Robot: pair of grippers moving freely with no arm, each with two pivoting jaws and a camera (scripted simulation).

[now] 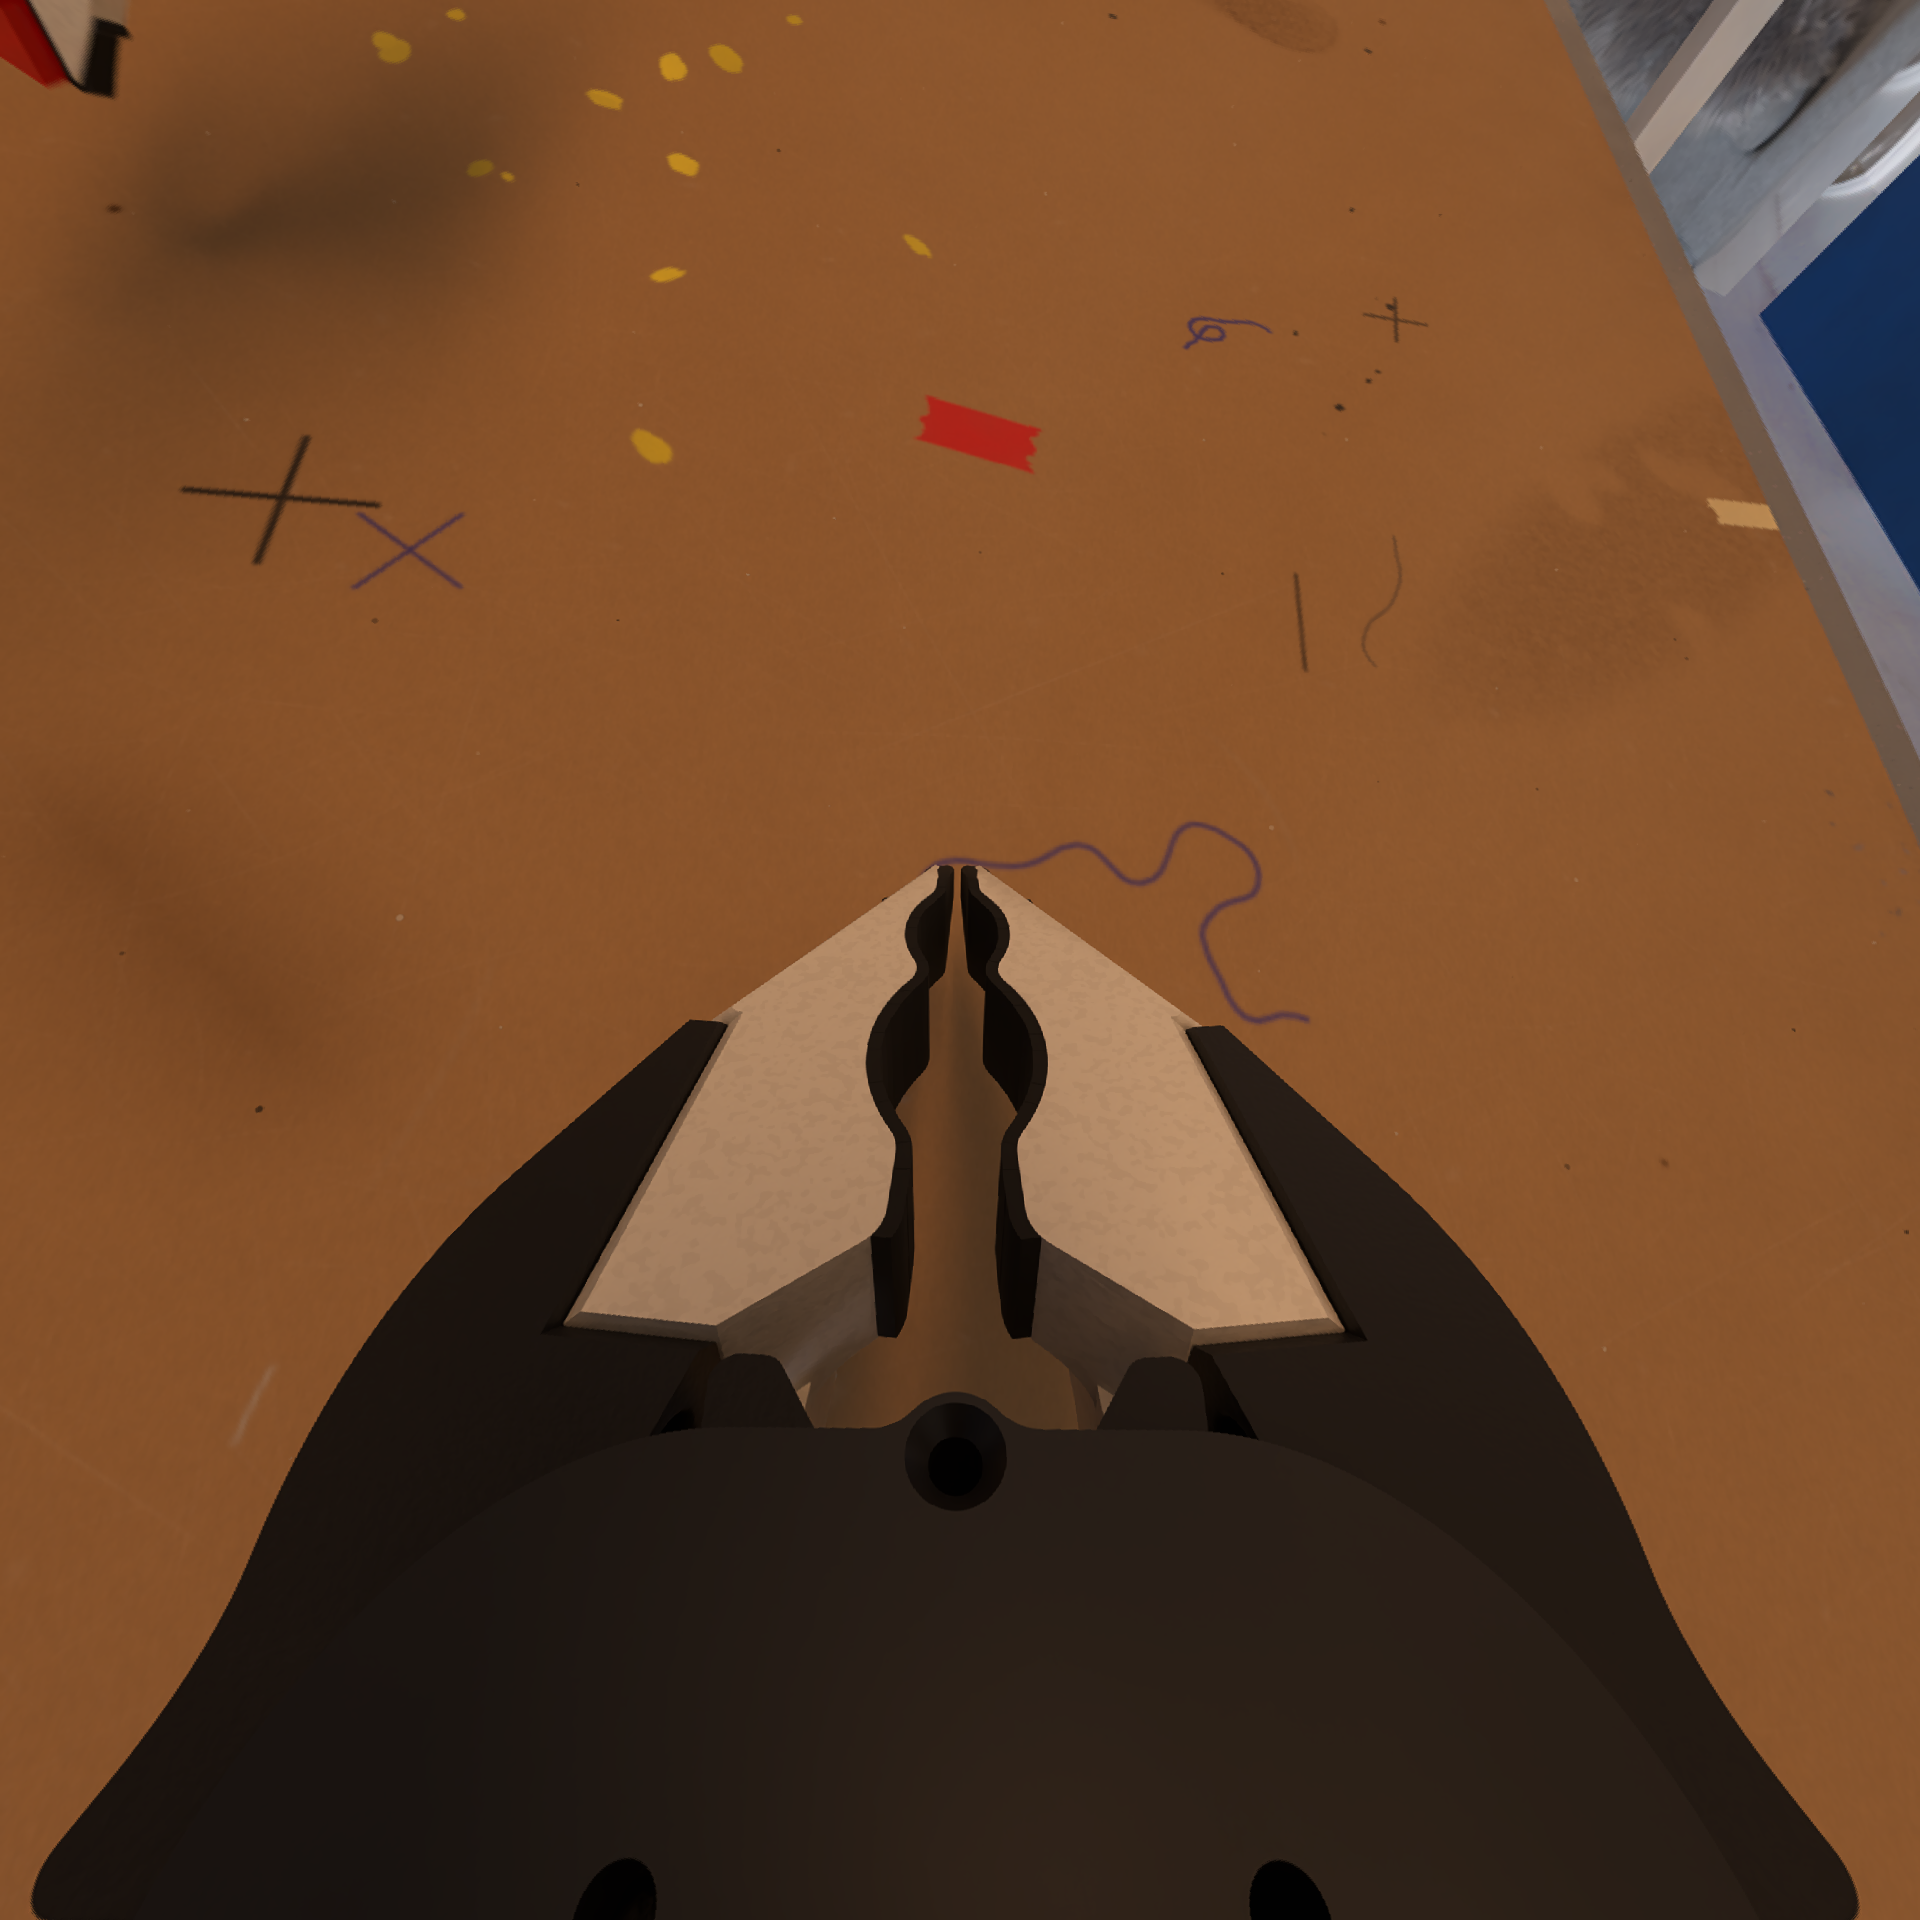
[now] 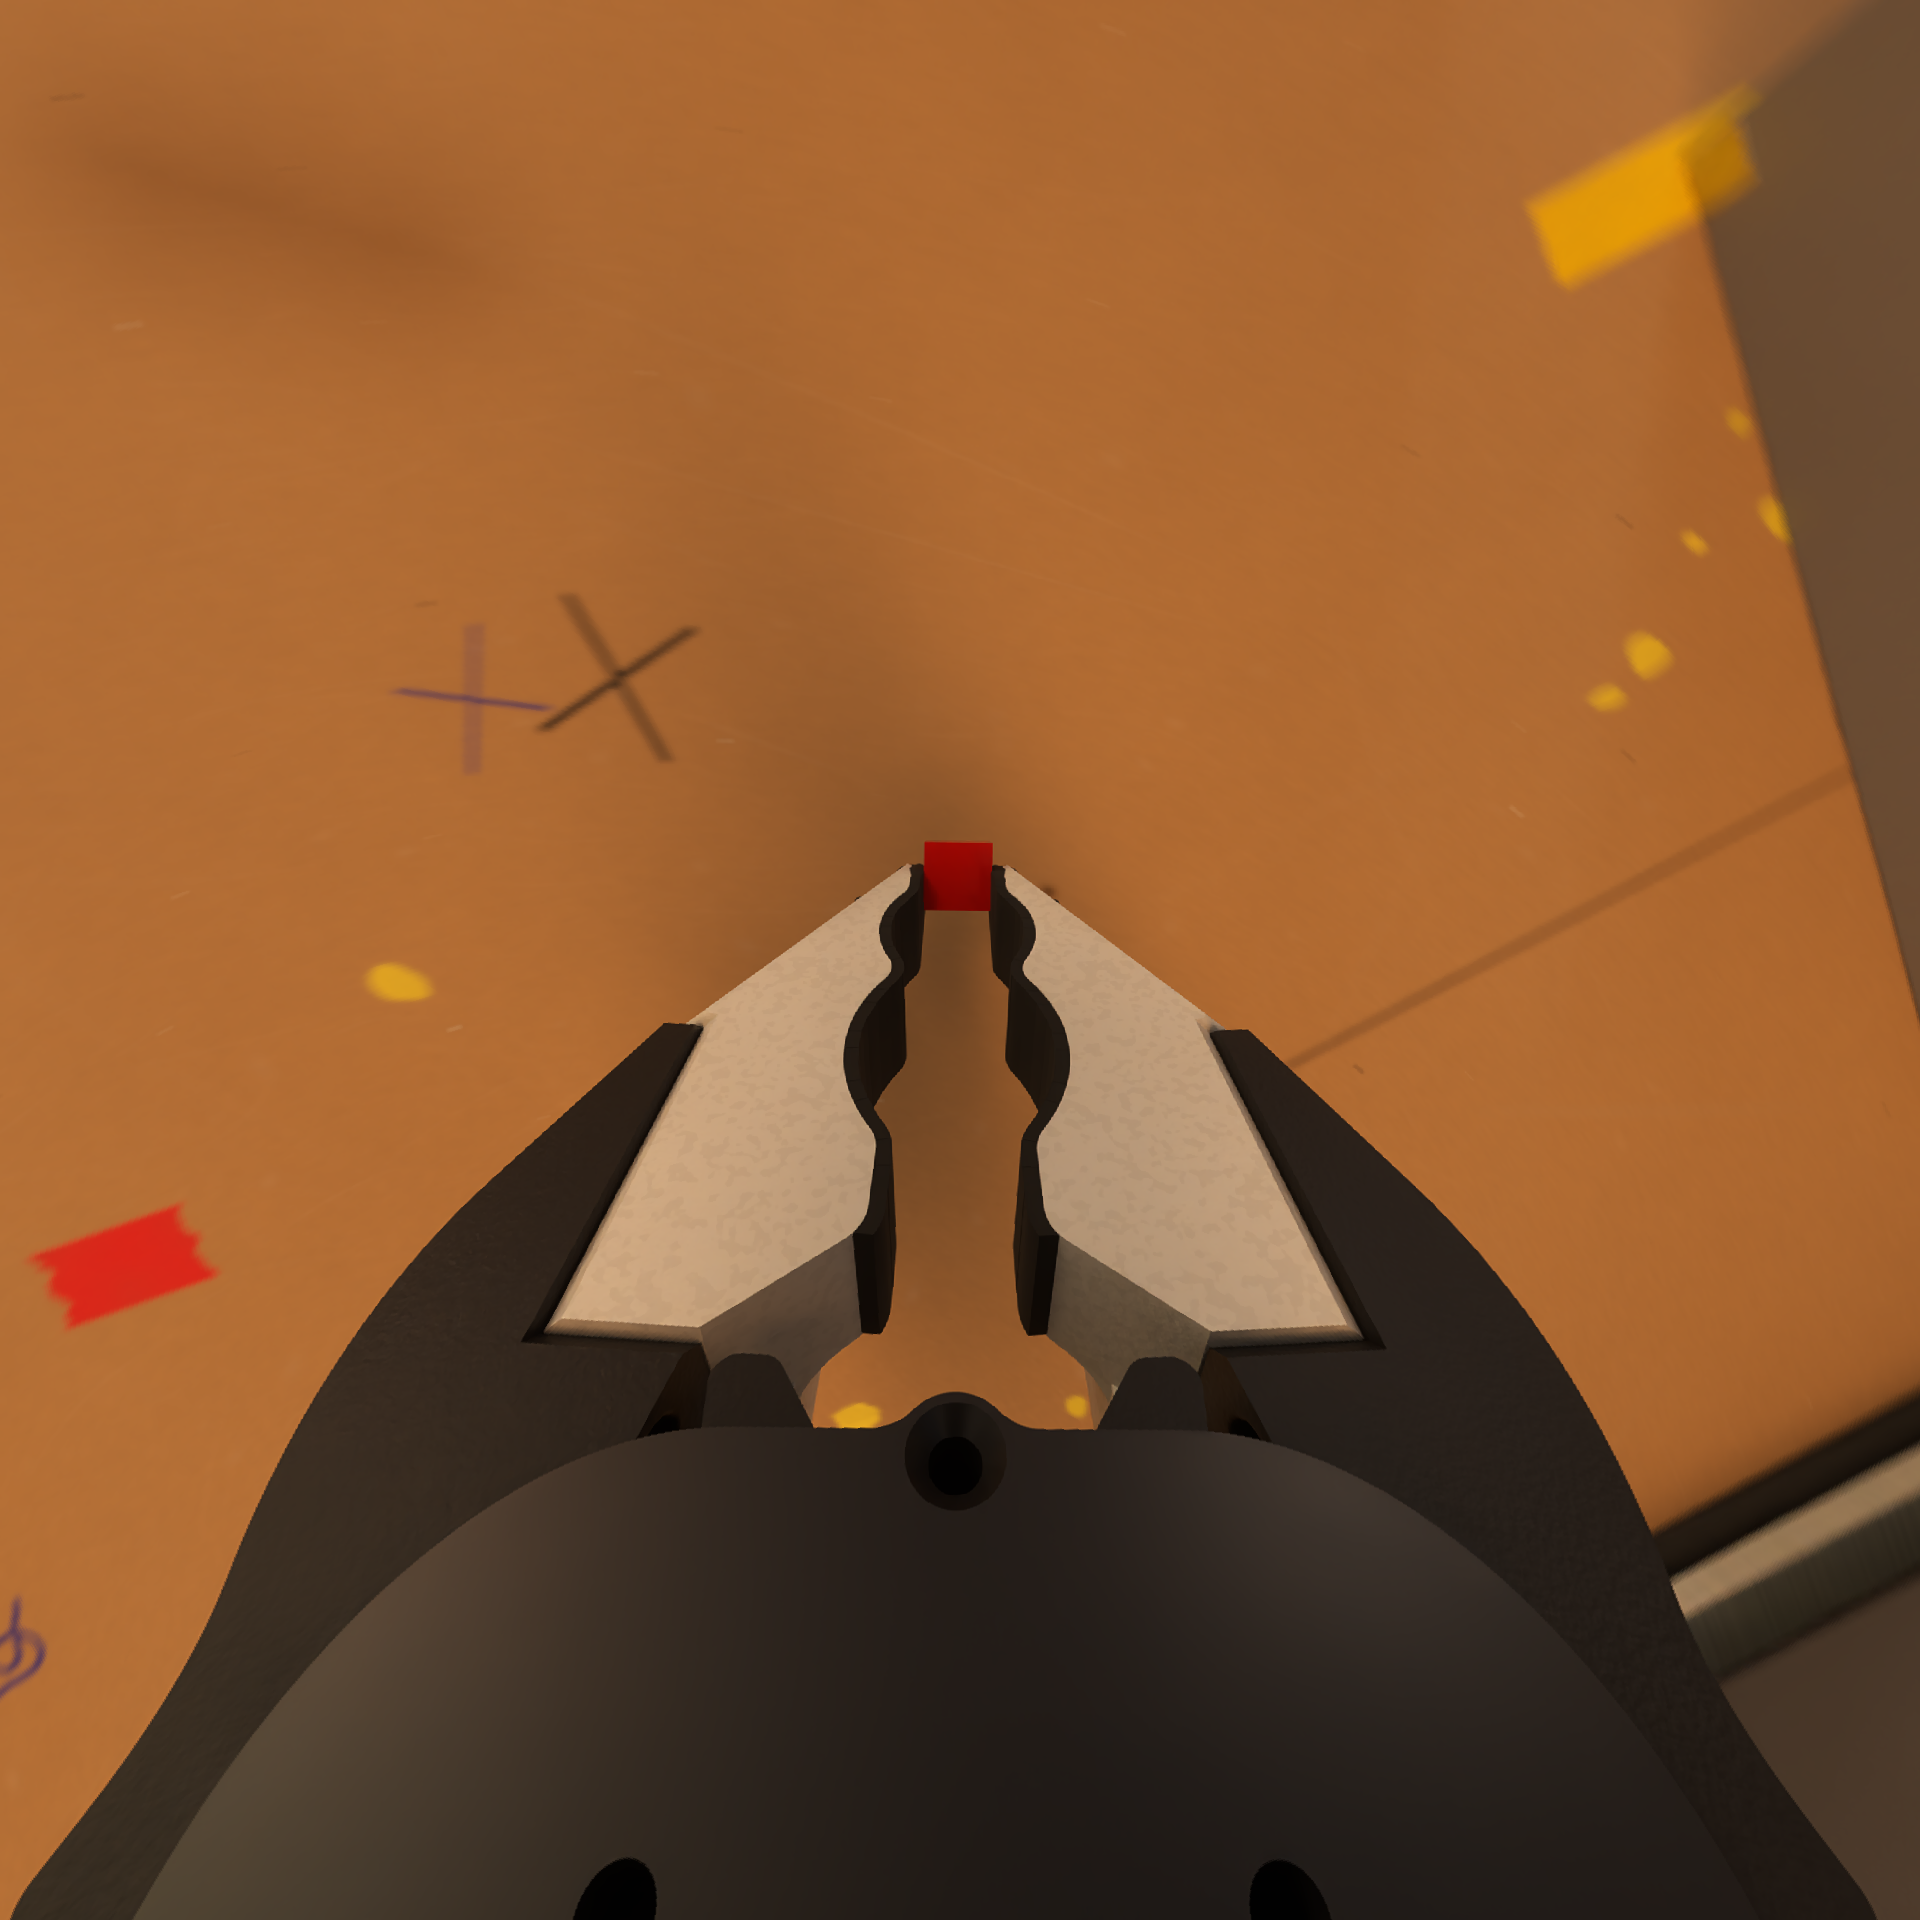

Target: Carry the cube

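A small red cube (image 2: 957, 873) is pinched between the fingertips of my right gripper (image 2: 957, 885), just over the brown table (image 2: 1039, 416), with a dark shadow beneath it. My left gripper (image 1: 957, 875) is shut with nothing between its fingers, above the same table (image 1: 727, 727). In the left wrist view a red, white and black shape (image 1: 57, 42) shows at the far top left corner; I cannot tell what it is.
A strip of red tape (image 1: 978, 433) lies on the table and also shows in the right wrist view (image 2: 123, 1264). Yellow tape (image 2: 1636, 197) sits at the top right. The table's edge (image 1: 1704, 343) runs along the right, with a blue panel (image 1: 1860, 416) beyond it.
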